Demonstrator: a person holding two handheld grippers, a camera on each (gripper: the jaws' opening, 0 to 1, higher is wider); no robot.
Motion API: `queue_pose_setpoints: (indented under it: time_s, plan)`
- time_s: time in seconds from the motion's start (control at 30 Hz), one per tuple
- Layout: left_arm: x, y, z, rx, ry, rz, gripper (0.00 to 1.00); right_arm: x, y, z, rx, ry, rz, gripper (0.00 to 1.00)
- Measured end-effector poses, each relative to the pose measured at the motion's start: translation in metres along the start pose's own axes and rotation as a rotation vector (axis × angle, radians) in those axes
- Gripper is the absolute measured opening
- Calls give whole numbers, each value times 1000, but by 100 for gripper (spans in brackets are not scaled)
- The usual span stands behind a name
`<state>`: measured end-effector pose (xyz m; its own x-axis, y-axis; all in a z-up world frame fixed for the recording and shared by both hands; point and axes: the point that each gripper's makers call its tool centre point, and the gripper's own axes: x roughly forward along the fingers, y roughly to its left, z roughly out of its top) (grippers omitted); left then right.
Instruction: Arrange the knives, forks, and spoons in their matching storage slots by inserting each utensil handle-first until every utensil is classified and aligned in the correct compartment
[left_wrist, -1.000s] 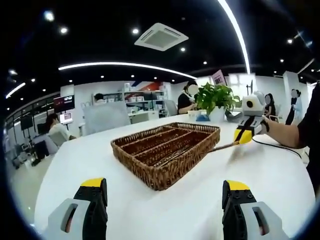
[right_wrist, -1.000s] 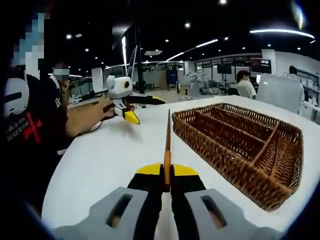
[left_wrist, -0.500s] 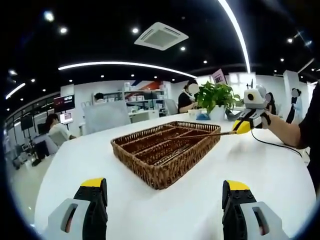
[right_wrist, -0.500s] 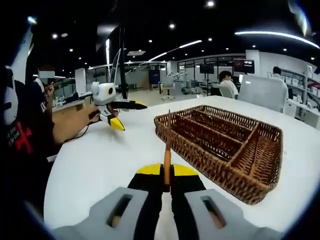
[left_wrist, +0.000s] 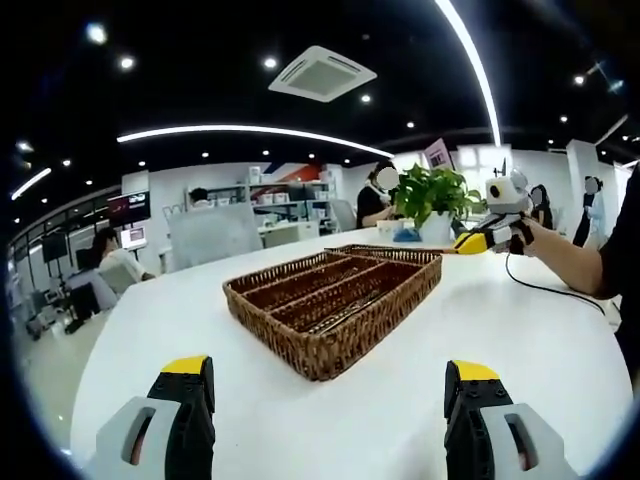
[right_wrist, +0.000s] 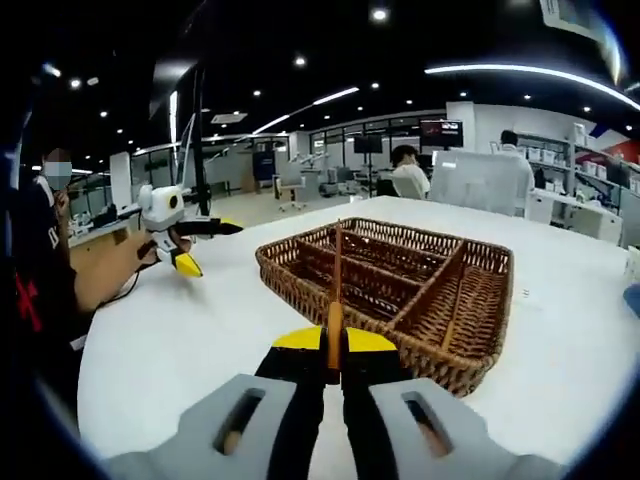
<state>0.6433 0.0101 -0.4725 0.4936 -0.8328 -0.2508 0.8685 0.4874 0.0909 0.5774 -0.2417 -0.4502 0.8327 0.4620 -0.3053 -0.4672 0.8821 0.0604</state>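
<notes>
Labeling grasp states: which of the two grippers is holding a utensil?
The right gripper: it is shut on a thin wooden-handled utensil pointing at the wicker tray. The left gripper is open and empty.

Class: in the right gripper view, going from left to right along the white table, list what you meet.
Left gripper → utensil clamped in the right gripper → wicker tray.

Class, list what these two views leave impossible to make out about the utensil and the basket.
- Utensil, right gripper view: seen end-on; knife, fork or spoon, cannot tell.
- Its gripped end: hidden inside the right gripper.
- Wicker basket, left gripper view: contents blurred, partly behind its near wall.
- Left gripper: base cut off below.
</notes>
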Motion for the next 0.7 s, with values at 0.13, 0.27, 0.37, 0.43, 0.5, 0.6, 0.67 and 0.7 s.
queue_pose_setpoints:
  time_s: [0.13, 0.27, 0.37, 0.43, 0.5, 0.6, 0.67, 0.7]
  plan:
    - [0, 0, 0, 2, 0, 0, 100, -8, -18, 6, 39, -30, -73, 3]
    - [0, 0, 0, 2, 0, 0, 100, -13, -34, 4, 48, -23, -146, 3]
    - [2, 1, -2, 15, 9, 9, 100, -18, -49, 1, 59, -12, -208, 3]
    - [2, 1, -2, 11, 8, 4, 100, -22, -59, -2, 41, 4, -267, 3]
    - [2, 1, -2, 12, 6, 5, 100, -23, -63, -2, 52, 1, -280, 3]
    - [2, 1, -2, 11, 4, 5, 100, -28, -74, -2, 98, -8, -316, 3]
    - [2, 1, -2, 10, 2, 4, 100, -32, -80, -3, 141, -15, -346, 3]
    - [2, 1, -2, 11, 2, 5, 100, -33, -83, -4, 151, -14, -351, 3]
